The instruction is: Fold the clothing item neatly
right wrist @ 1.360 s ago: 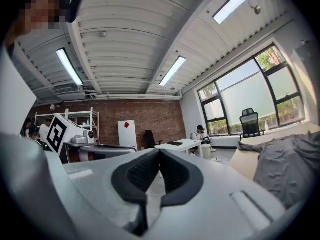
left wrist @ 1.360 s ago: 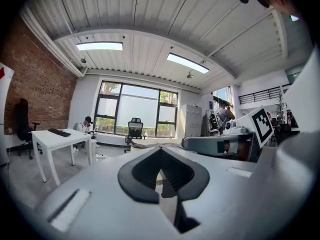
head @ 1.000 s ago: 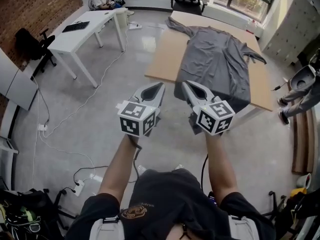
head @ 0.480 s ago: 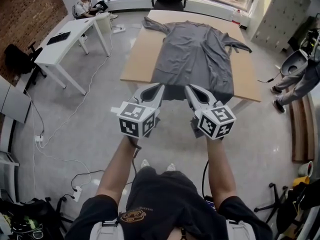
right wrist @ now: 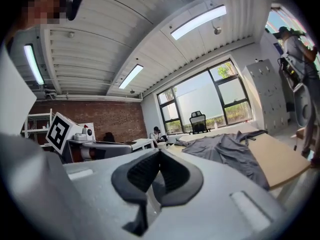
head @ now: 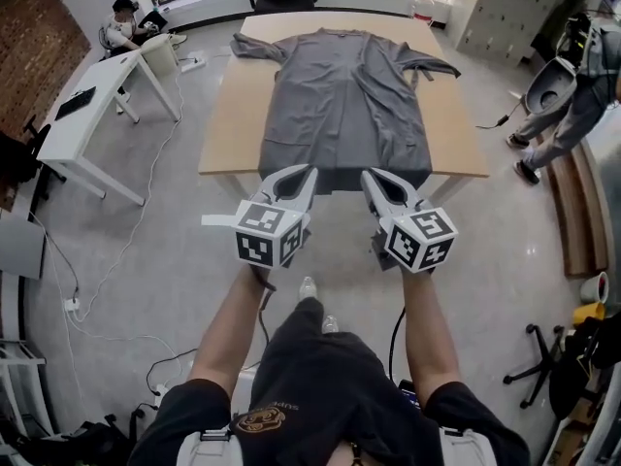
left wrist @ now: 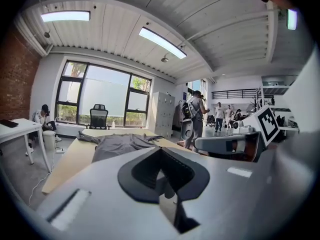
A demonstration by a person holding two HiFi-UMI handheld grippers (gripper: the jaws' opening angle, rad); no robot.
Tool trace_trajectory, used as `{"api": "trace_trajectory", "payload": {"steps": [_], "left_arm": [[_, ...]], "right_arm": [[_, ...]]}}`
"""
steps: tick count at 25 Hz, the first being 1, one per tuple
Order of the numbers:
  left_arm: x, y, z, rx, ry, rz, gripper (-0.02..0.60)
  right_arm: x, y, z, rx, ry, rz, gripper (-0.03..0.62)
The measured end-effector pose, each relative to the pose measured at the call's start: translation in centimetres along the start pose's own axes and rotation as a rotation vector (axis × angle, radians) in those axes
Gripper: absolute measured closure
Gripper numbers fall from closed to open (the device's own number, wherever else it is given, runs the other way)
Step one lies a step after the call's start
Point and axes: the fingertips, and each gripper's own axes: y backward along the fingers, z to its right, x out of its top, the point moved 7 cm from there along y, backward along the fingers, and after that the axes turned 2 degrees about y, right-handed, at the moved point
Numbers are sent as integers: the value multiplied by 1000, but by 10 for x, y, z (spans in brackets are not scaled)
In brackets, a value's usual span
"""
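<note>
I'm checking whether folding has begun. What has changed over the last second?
The person has walked up to the table, which now sits square and centred ahead instead of skewed off to the right. Nothing was taken hold of or let go. The left gripper and right gripper stayed shut, empty and side by side; the grey garment still lies spread out, untouched.

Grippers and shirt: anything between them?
Nothing. The left gripper and right gripper, both shut and empty, face the shirt on the table across open air, as both gripper views show.
</note>
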Motion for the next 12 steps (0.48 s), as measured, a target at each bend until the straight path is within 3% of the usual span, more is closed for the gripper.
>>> {"api": "trace_trajectory", "payload": {"steps": [12], "left_arm": [[-19, -110, -41, -110, 16, -73, 574]], "right_arm": [[-20, -46, 84, -162, -8, -117, 591]]}}
